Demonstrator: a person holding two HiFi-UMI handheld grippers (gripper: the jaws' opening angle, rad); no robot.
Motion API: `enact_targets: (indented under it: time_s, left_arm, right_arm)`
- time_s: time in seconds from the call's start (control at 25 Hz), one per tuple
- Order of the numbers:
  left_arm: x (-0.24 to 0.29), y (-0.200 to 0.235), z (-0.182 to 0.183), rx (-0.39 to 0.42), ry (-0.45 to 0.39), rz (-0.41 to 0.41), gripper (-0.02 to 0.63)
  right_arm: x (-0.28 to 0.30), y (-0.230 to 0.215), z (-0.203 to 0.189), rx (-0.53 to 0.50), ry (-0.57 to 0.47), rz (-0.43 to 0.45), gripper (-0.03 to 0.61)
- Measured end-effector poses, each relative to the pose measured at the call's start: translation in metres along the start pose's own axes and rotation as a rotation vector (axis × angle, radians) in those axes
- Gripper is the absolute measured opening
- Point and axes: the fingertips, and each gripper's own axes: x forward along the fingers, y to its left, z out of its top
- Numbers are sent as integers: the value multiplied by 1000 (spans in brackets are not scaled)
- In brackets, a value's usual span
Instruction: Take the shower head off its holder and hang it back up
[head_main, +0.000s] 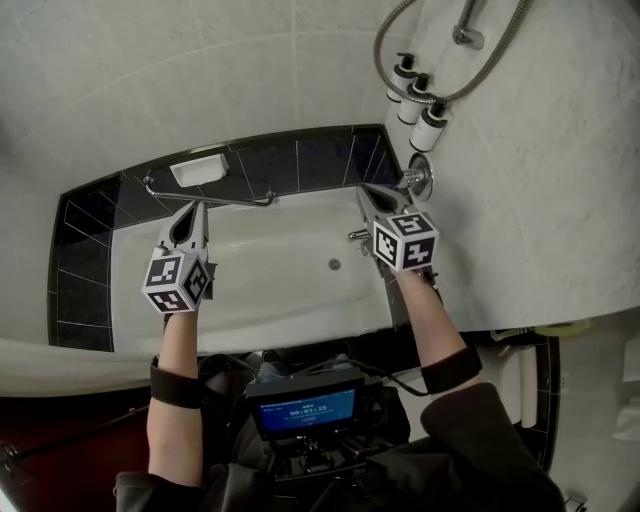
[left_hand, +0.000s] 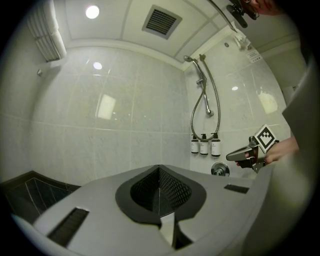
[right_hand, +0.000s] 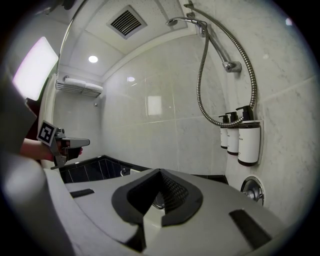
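The chrome shower head (right_hand: 173, 21) hangs in its holder (right_hand: 202, 28) at the top of the wall bar, and it also shows in the left gripper view as the shower head (left_hand: 188, 59). Its metal hose (right_hand: 200, 95) loops down to the bottles, and the hose (head_main: 385, 50) reaches the top of the head view. My left gripper (head_main: 188, 215) and right gripper (head_main: 374, 197) are held side by side over the white bathtub (head_main: 250, 320), well below the shower head. Both are shut with nothing in them, as seen at the left gripper (left_hand: 160, 187) and the right gripper (right_hand: 161, 192).
Three pump bottles (head_main: 415, 100) are fixed to the right wall above the round valve handle (head_main: 420, 175). A grab bar (head_main: 205, 200) and a soap dish (head_main: 198, 170) sit at the tub's far side. A towel shelf (right_hand: 80, 86) is mounted high up. A screen (head_main: 305, 408) hangs at my chest.
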Motion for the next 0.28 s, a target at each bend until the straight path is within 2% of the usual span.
enact_targets:
  time_s: [0.28]
  left_arm:
    - [1, 9, -3, 10, -3, 8, 0]
  right_arm:
    - [12, 0, 0, -4, -1, 3, 14]
